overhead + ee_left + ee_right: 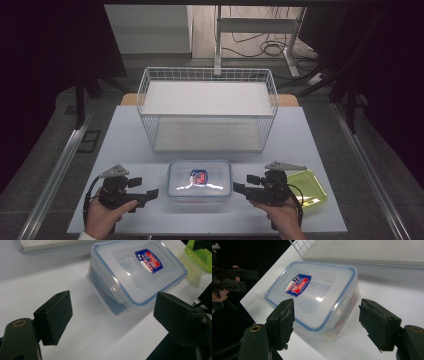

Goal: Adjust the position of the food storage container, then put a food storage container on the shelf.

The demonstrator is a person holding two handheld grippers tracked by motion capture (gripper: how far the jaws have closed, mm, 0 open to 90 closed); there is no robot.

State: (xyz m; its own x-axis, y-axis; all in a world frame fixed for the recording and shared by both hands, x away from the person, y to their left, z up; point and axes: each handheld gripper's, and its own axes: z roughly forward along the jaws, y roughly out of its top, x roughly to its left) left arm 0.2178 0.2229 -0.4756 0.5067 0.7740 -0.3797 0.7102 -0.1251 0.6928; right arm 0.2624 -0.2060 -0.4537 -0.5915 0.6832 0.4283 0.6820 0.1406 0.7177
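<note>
Both hand-held grippers flank a clear plastic container (200,180) that sits near the front edge of the white table (125,135). On the container's right side, the right gripper (241,187) has its jaws spread wide with nothing between them, their tips just short of the box; its own view looks over one lidded corner between two apart pads (374,322). On the other side, the left gripper (150,192) is likewise wide and holds nothing, apart from the container. A blue-rimmed lid with a red and blue label (148,261) covers the container. Behind it stands a white wire basket (207,107), and a green tray (307,187) lies by the right hand (282,215).
</note>
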